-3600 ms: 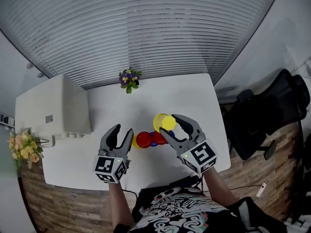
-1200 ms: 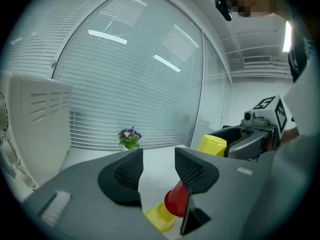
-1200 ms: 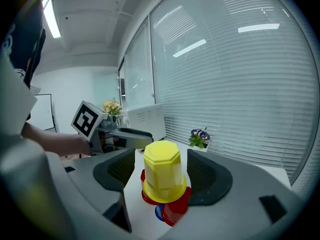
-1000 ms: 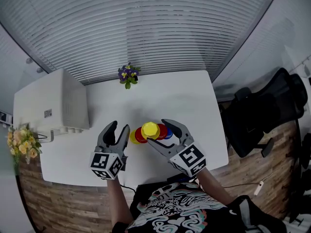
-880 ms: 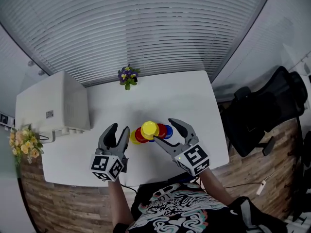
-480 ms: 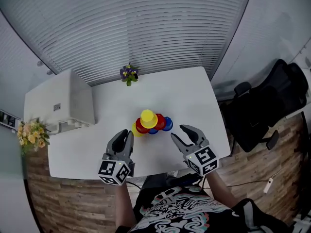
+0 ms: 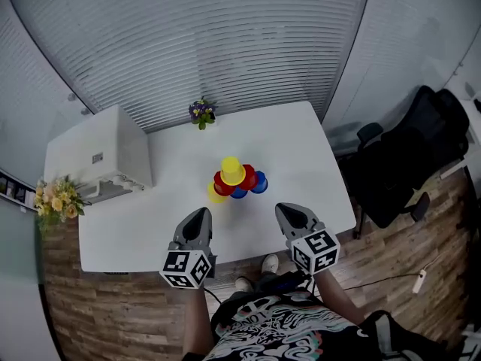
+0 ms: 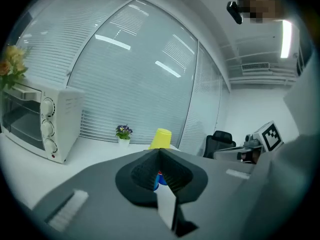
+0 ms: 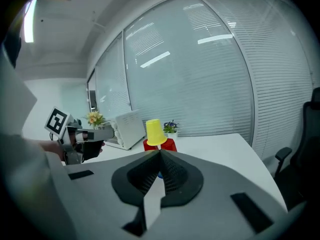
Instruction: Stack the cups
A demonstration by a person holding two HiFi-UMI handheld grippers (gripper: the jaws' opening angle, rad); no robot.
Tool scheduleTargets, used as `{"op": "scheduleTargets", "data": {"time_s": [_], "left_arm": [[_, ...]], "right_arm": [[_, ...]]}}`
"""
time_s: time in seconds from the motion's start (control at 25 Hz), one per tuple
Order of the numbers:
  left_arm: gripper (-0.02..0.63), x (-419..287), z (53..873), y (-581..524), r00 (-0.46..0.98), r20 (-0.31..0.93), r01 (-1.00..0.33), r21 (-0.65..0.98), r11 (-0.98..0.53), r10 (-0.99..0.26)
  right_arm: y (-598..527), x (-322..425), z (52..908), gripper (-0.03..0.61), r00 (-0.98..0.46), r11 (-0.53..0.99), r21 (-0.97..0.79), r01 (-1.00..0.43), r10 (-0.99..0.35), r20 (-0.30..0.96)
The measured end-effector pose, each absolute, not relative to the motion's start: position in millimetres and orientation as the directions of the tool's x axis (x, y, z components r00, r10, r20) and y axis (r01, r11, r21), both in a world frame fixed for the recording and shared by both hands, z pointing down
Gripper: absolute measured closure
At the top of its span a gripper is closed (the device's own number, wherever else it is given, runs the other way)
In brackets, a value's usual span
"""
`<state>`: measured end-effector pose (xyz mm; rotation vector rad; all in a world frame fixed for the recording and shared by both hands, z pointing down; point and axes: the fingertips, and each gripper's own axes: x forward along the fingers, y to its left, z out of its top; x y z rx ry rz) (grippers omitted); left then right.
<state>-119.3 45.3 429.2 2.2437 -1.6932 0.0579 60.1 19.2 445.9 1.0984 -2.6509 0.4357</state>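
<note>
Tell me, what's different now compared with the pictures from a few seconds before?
The right gripper set the yellow cup upside down on the red cups and let go. Both it and the left gripper then drew back toward the person, and their jaws have just been closing, with nothing between them. The red cups, the oven and the flower pot stayed put.

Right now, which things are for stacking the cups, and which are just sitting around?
For the job: top yellow cup, red cups, blue cups, low yellow cup, left gripper and right gripper, both just closed on nothing.

Just lying about: oven, flower pot, yellow flowers, chair.
</note>
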Motion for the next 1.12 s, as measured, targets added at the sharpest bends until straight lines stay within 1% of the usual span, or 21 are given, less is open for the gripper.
{"op": "scheduleTargets", "data": {"time_s": [0.16, 0.32, 0.44, 0.68, 1.12], "left_arm": [[0.612, -125, 432, 68, 0.297, 0.2, -0.939, 0.239, -0.247, -0.934], [0.612, -127, 437, 93, 0.297, 0.185, -0.937, 0.244, -0.249, -0.937], [0.612, -125, 441, 112, 0.294, 0.203, -0.938, 0.247, -0.242, -0.934], [0.612, -138, 432, 130, 0.258, 0.16, -0.943, 0.256, -0.212, -0.953], [0.612, -133, 427, 134, 0.283, 0.153, -0.938, 0.249, -0.24, -0.947]], "right_arm": [[35, 62, 441, 0.577, -0.625, 0.607, -0.162, -0.778, -0.72, 0.302], [64, 57, 432, 0.577, -0.588, 0.584, -0.103, -0.805, -0.766, 0.261], [87, 52, 430, 0.577, -0.586, 0.58, -0.102, -0.808, -0.772, 0.246], [110, 44, 425, 0.577, -0.586, 0.579, -0.105, -0.808, -0.777, 0.23], [115, 44, 420, 0.577, -0.566, 0.559, -0.102, -0.823, -0.791, 0.232]]}}
